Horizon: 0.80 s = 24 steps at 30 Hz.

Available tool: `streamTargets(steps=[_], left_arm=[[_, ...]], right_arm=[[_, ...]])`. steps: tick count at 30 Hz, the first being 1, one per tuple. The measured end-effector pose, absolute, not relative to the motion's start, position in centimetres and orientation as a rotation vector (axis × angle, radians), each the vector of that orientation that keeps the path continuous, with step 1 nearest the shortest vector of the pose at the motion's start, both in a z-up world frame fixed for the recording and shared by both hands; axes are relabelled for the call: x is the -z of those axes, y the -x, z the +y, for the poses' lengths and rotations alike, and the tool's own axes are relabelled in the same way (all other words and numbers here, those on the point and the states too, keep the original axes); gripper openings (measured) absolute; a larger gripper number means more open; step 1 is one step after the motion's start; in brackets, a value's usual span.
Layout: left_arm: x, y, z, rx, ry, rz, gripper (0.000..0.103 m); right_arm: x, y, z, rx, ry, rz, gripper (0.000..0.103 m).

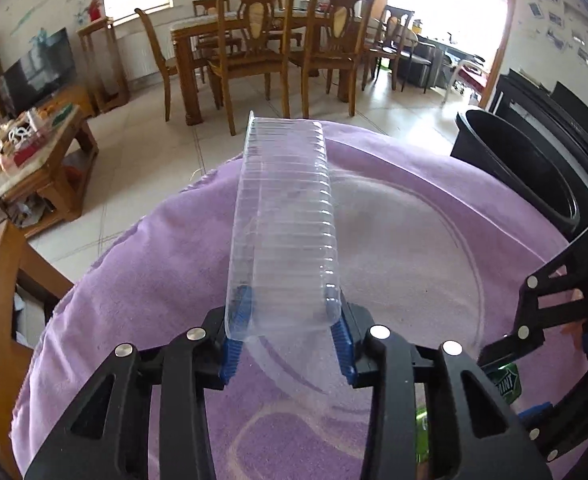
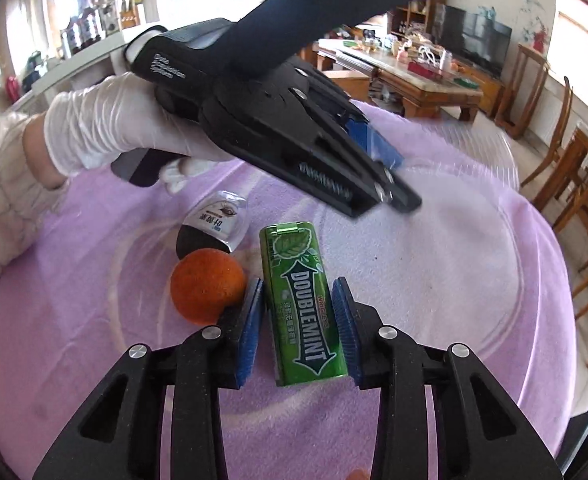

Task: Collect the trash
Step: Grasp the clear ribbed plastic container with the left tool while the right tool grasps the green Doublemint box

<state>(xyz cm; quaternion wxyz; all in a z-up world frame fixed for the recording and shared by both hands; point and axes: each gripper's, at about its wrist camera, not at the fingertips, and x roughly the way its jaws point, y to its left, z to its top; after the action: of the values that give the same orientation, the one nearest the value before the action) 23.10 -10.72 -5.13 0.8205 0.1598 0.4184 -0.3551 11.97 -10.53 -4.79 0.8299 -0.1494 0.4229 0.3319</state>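
Clear: 1 plastic container (image 1: 285, 216); likely 1 orange (image 2: 207, 286).

Gum box (image 2: 304, 304) on the cloth (image 2: 434, 280), orange (image 2: 207, 286) just left, small bottle (image 2: 217, 228) behind the orange.

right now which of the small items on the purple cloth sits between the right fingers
The green Doublemint pack; the orange lies just outside the fingers, the small bottle farther off.

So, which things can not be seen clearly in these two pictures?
- Black bin, left wrist view: its bottom is hidden by its own wall.
- Clear plastic tray, right wrist view: blurred, partly behind the left gripper.
- Small packet, right wrist view: partly behind the orange, print too small.
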Motion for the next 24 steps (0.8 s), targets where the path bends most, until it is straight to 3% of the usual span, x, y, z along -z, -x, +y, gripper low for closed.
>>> streamTargets(steps=[13, 24], left_arm=[[0.7, -18.7, -9.1, 0.649, -0.205, 0.752, 0.038], [-4.2, -10.5, -19.6, 0.753, -0.251, 0.617, 0.038]], right_arm=[[2.1, -10.9, -19.2, -0.634, -0.077, 0.846, 0.031], [0.6, -5.3, -34.0, -0.458, -0.438, 0.673, 0.031]])
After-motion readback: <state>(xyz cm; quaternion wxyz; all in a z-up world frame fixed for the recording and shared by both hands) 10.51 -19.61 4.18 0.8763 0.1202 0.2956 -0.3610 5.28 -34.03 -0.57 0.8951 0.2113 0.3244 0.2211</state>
